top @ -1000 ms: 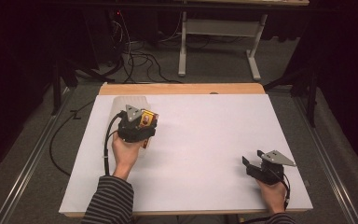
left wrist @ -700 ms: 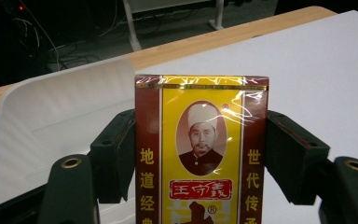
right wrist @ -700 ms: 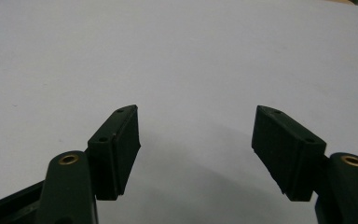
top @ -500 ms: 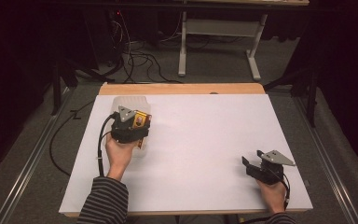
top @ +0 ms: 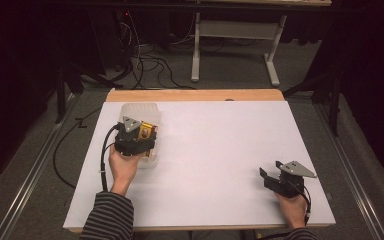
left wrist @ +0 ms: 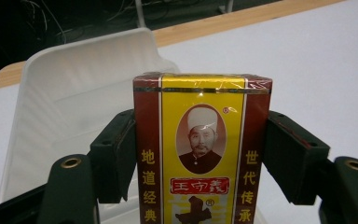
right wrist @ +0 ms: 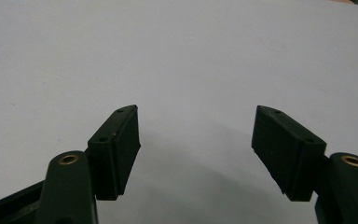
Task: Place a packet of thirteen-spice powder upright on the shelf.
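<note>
Holding: left tongs clamp red-and-yellow printed carton above translucent white plastic tub; carton unplaced. Right tongs agape, empty, resting on worktop.

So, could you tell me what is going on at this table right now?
A person holds a gripper in each hand over a white-covered table. The left gripper is shut on a red and yellow box, held over a translucent white container at the table's far left. The right gripper is open, holding nothing, near the front right corner.
</note>
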